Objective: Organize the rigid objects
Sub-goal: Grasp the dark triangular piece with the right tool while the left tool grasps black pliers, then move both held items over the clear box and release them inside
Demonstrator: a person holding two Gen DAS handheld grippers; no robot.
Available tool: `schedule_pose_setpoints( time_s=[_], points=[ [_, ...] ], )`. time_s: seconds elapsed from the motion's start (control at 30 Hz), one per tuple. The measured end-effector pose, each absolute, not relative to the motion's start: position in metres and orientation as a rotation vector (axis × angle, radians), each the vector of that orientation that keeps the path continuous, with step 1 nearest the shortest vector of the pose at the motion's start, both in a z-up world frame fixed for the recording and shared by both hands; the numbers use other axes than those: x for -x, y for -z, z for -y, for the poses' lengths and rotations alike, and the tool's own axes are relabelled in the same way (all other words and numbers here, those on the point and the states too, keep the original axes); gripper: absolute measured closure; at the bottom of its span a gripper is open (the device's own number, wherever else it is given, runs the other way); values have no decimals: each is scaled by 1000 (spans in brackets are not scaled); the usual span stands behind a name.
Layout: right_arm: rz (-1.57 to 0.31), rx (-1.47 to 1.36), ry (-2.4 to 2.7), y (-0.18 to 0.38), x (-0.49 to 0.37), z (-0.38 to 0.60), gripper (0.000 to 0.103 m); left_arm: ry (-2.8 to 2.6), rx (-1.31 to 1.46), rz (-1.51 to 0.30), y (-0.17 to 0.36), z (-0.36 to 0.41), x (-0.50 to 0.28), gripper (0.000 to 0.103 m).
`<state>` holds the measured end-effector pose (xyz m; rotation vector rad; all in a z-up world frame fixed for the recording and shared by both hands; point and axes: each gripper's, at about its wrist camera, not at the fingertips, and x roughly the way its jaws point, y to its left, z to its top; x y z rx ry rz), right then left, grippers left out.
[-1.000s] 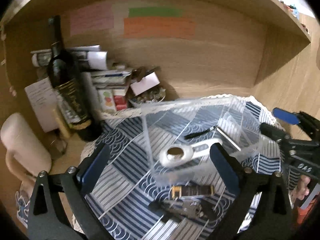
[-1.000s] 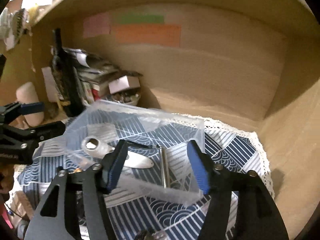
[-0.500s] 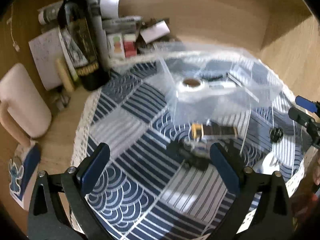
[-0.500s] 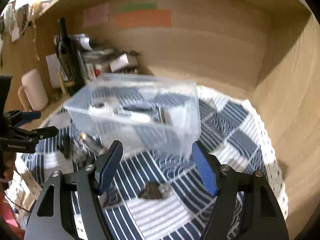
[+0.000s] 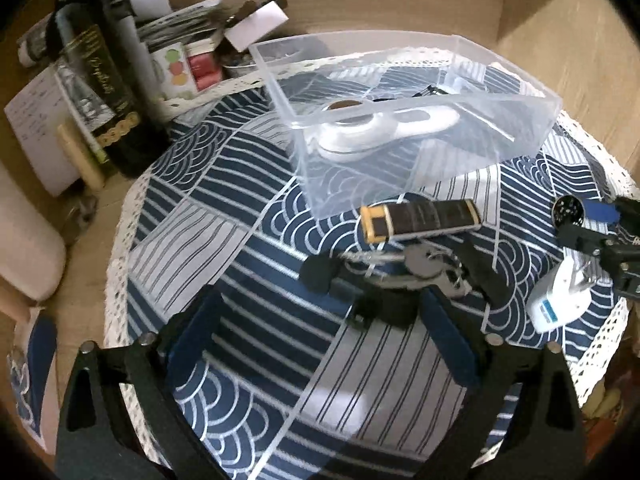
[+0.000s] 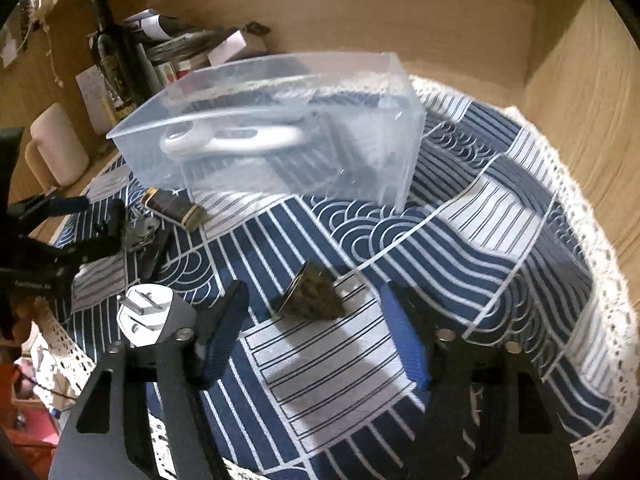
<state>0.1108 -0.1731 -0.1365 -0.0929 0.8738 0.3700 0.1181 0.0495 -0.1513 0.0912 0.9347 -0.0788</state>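
Patterned cloth (image 5: 248, 248) was seen; keys (image 5: 424, 268) lay before bin (image 5: 520, 76), both grippers (image 5: 320, 340) (image 6: 316, 332) held wide, empty, presumably for pickup.

Home: patterned tablecloth (image 5: 224, 248), wine bottle (image 5: 100, 80), mug (image 6: 56, 144), wooden alcove.

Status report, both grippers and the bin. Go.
Left gripper open, empty, over keys. Right gripper open, empty, around dark wedge. Clear bin holds white opener. Nothing blocking.

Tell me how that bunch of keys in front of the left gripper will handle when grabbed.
The bunch of keys is loose metal on a ring, so it will likely dangle and shift. Probably heavy for its size. Smooth metal may slip between the left gripper's pads.
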Motion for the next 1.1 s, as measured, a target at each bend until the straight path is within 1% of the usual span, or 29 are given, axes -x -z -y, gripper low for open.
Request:
schedule_pose_setpoints(
  time_s=[0.03,0.1,0.13,0.17,0.47,0.8,1.1],
  points=[
    [-874,96,-366,137,-111,173,55,97,-86,-941,153,-49,-120,21],
    [-866,99,-362,137,-111,172,62,116,-72,-932,154,-50,-121,29],
    [-868,96,-366,137,-112,171,69,120,-73,-920,153,-49,-120,41],
    [-867,92,-367,136,-113,171,69,126,-77,-914,152,-48,-119,46],
    [-795,85,-369,118,-109,174,70,82,-52,-855,139,-53,-101,47],
    [-636,26,-397,73,-106,172,70,43,13,-706,86,-64,-91,47],
    [-518,15,-414,35,-127,162,70,25,73,-598,49,-61,-110,47]
  ],
)
